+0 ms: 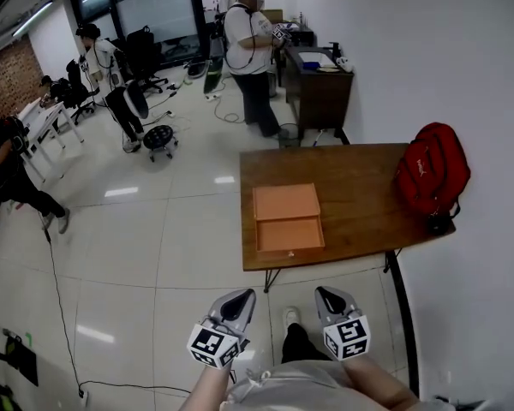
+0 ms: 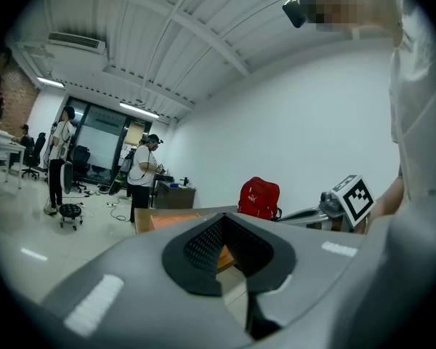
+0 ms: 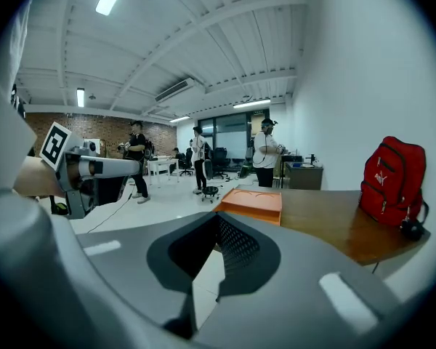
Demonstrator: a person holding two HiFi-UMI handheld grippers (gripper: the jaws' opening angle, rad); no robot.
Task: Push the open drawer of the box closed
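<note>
An orange box [image 1: 287,202] lies on the brown table [image 1: 360,195], and its drawer [image 1: 289,235] is pulled out toward the table's near edge. Both grippers hover close to my body, well short of the table. The left gripper [image 1: 242,298] and the right gripper [image 1: 325,294] each have their jaws together with nothing between them. In the left gripper view the box [image 2: 176,219] shows past the left gripper [image 2: 229,267]. In the right gripper view the box [image 3: 253,201] sits ahead of the right gripper [image 3: 203,260] on the table [image 3: 327,220].
A red backpack [image 1: 431,171] rests on the table's right end against the white wall. Beyond the table stand a dark desk [image 1: 317,80] and a person [image 1: 250,54]. More people, chairs and a stool [image 1: 159,138] are on the tiled floor to the left.
</note>
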